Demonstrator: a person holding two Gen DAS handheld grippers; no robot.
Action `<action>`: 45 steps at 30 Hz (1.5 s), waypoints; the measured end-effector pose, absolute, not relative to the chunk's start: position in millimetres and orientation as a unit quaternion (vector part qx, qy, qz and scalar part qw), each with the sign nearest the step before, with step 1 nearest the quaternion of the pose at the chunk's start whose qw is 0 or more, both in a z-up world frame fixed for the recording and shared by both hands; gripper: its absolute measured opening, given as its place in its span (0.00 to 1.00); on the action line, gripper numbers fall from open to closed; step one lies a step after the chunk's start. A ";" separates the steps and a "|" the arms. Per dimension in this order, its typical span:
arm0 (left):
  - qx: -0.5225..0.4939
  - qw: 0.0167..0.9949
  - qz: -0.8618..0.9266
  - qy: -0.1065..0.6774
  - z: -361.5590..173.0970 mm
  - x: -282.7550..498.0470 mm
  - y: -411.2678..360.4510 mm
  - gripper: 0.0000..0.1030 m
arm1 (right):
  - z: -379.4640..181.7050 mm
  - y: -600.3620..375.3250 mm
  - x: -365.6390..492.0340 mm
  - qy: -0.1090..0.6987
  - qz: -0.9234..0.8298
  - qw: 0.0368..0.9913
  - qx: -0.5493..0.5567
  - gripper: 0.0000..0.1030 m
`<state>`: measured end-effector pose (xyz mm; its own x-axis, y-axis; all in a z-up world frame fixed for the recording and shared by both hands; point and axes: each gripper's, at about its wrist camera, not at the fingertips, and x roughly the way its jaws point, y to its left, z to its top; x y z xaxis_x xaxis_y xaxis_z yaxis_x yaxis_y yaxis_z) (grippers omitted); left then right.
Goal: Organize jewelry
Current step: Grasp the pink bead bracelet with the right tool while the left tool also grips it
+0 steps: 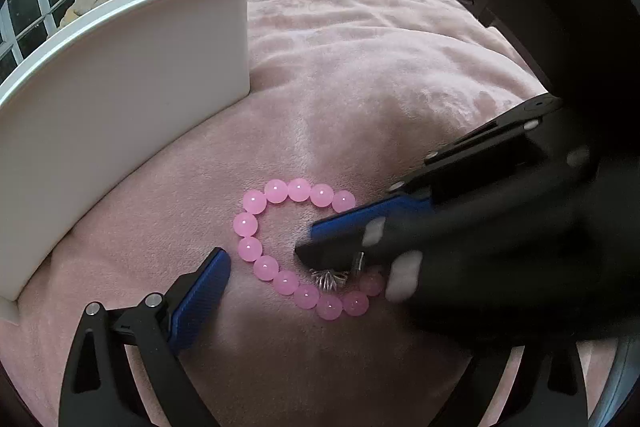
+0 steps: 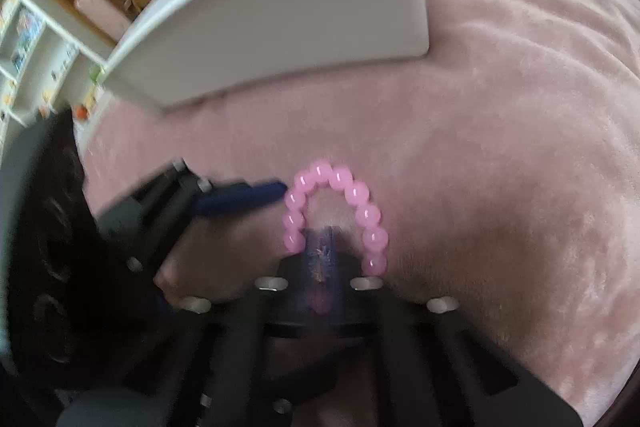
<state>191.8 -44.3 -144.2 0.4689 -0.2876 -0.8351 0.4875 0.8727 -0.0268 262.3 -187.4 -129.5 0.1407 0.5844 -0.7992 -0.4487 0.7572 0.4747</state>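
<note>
A pink bead bracelet (image 1: 256, 201) with a small silver charm (image 1: 328, 279) lies on the pink plush blanket (image 1: 360, 75). In the left wrist view my right gripper (image 1: 308, 241) comes in from the right, its blue-padded fingers close together inside the bead loop, just above the charm. In the right wrist view the fingers look shut, their tips (image 2: 326, 239) within the arc of the bracelet (image 2: 356, 193); whether they pinch anything is hidden. My left gripper shows one blue finger (image 1: 204, 291) just left of the bracelet; the other finger is hidden behind the right gripper. It also shows in the right wrist view (image 2: 240, 197).
A white box (image 1: 120, 75) with tall walls stands on the blanket behind and left of the bracelet; it also shows in the right wrist view (image 2: 280, 7). A window and piled clothes are beyond it. Shelves stand at far left in the right wrist view.
</note>
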 end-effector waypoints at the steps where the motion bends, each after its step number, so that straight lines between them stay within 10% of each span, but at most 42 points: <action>1: 0.107 0.851 -0.227 0.462 -144.0 191.7 -43.8 0.93 | -127.8 -192.4 264.4 0.554 0.338 0.757 0.076 0.01; 18: 0.096 0.845 -0.221 0.477 -137.0 200.5 -36.1 0.40 | -96.4 -224.1 261.3 0.523 0.328 0.774 0.142 0.05; 20: 0.082 0.844 -0.221 0.481 -134.5 200.4 -31.4 0.38 | -96.0 -225.9 259.4 0.518 0.310 0.782 0.157 0.15; 22: 0.067 0.844 -0.221 0.484 -129.4 201.2 -24.2 0.36 | -88.6 -235.3 255.8 0.505 0.292 0.794 0.172 0.53; 28: 0.041 0.848 -0.221 0.479 -107.6 200.4 -6.8 0.08 | -84.5 -248.0 247.8 0.508 0.265 0.806 0.151 0.56; 36: 0.032 0.850 -0.211 0.481 -102.8 204.8 2.8 0.11 | -107.0 -189.0 224.5 0.543 0.275 0.793 -0.016 0.51; 39: 0.037 0.853 -0.207 0.477 -105.5 201.6 5.1 0.50 | -94.8 -175.7 221.0 0.476 0.272 0.834 -0.061 0.37; 41: 0.047 0.856 -0.206 0.473 -108.0 196.5 9.6 0.51 | -98.8 -163.8 217.9 0.465 0.292 0.830 -0.097 0.21; 45: 0.081 0.843 -0.250 0.469 -116.5 179.3 15.5 0.74 | -118.7 -161.6 226.5 0.488 0.283 0.818 -0.112 0.24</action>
<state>179.3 15.5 -116.5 0.4341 -0.3458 -0.8319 0.4975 0.8618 -0.0986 226.5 -161.6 -118.7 0.3635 0.3529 -0.8622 -0.5724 0.8148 0.0922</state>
